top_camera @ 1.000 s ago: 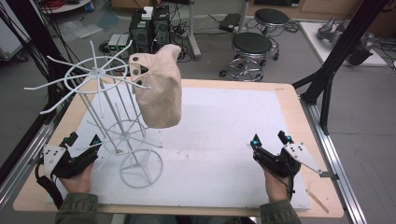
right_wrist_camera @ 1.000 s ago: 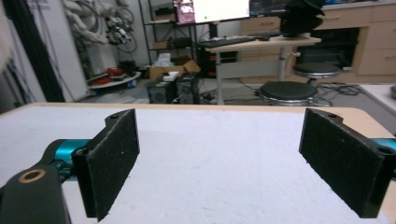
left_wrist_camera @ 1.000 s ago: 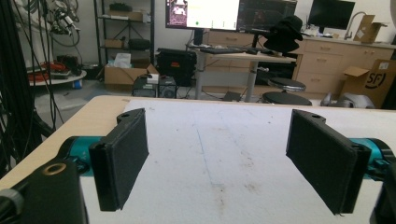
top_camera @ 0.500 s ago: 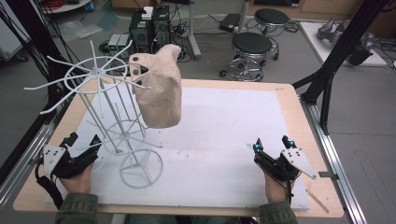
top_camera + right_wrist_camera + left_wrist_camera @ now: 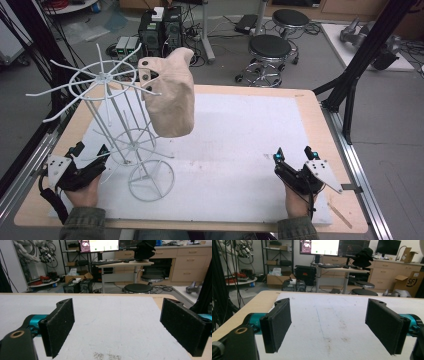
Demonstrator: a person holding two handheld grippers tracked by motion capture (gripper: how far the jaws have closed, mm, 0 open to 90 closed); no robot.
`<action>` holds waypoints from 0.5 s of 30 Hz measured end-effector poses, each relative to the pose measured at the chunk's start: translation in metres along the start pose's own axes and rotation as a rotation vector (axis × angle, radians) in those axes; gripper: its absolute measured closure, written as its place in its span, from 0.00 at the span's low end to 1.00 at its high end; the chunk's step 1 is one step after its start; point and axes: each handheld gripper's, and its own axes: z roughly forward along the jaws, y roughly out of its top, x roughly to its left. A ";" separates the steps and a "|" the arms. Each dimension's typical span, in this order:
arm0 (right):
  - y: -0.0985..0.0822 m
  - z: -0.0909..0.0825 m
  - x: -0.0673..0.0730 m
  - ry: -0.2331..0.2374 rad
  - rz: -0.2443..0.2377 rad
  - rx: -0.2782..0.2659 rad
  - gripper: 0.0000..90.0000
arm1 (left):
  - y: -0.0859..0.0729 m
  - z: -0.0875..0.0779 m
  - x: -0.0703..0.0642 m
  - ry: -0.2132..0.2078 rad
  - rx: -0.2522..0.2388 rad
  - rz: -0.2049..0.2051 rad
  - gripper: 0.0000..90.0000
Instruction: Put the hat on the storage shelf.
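Beige cap [image 5: 169, 95] hangs on the white wire rack [image 5: 112, 125] at the desk's [image 5: 240, 135] left in the high view. Left hand-held gripper [image 5: 328, 323] is wide open. Right hand-held gripper [image 5: 117, 327] is open too.

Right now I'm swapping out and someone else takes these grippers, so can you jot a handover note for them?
Left gripper: open, holding nothing, low at the near-left of the table, just beside the base of the white wire rack.
Right gripper: open, holding nothing, low at the near-right, apart from everything.
Beige cap: hanging on one of the rack's upper arms, off the mat.
Done: cap appears hung and both grippers are clear of it.
Left: probably nothing but checking that the cap sits securely.
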 end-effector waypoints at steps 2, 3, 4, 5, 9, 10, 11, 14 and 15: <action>0.000 0.000 0.000 0.000 0.000 0.000 0.13 | 0.000 0.000 0.000 -0.001 0.000 -0.001 0.23; 0.000 0.000 0.000 -0.001 0.003 -0.002 0.13 | 0.000 0.000 0.000 -0.001 0.000 0.001 0.23; 0.000 0.000 0.000 -0.001 0.003 -0.002 0.13 | 0.000 -0.001 0.000 -0.001 -0.001 0.002 0.23; 0.000 -0.001 0.000 -0.002 0.004 -0.002 0.13 | 0.000 -0.001 0.000 -0.001 -0.001 0.002 0.23; 0.000 0.000 0.000 -0.001 0.002 0.003 0.13 | 0.000 -0.001 -0.001 -0.002 0.003 0.004 0.23; 0.000 0.000 0.000 -0.001 0.002 0.003 0.13 | 0.000 -0.001 -0.001 -0.002 0.003 0.004 0.23; 0.000 -0.001 0.000 -0.001 0.004 0.005 0.13 | 0.000 -0.001 -0.001 -0.002 0.002 0.004 0.23; 0.000 0.000 0.000 -0.001 0.005 0.006 0.13 | 0.000 -0.001 -0.001 -0.002 0.000 0.002 0.23; 0.000 0.000 0.000 0.001 0.005 0.010 0.13 | 0.000 -0.001 0.000 -0.002 0.002 0.003 0.23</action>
